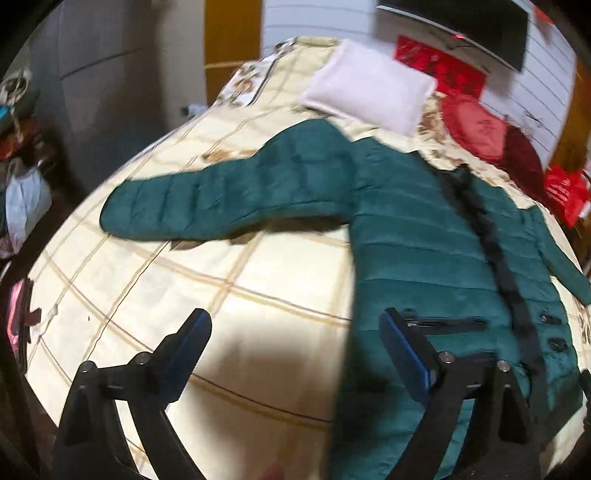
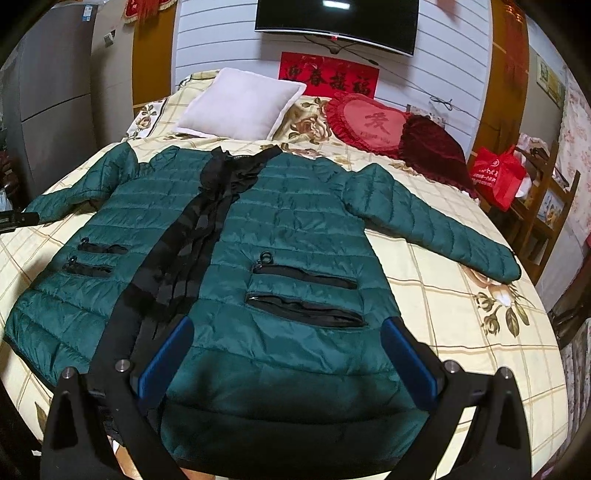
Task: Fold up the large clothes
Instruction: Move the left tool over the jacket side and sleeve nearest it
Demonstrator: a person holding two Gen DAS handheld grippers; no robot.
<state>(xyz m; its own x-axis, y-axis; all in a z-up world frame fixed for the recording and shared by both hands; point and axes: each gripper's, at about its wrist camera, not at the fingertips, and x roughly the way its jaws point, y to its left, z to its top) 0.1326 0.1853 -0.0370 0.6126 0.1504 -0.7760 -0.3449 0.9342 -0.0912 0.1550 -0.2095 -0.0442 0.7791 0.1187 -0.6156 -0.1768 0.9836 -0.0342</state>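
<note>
Both grippers, left [image 1: 295,354] and right [image 2: 286,354], hover spread wide above the green jacket [image 2: 288,221].

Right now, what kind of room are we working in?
Most likely a home bedroom: the green jacket lies spread on a bed with a white pillow at its head, and a television hangs on the wall.

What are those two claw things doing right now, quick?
Left gripper: open, holding nothing, above the cream checked bedspread.
Right gripper: open, holding nothing, over the dark green quilted jacket.
</note>
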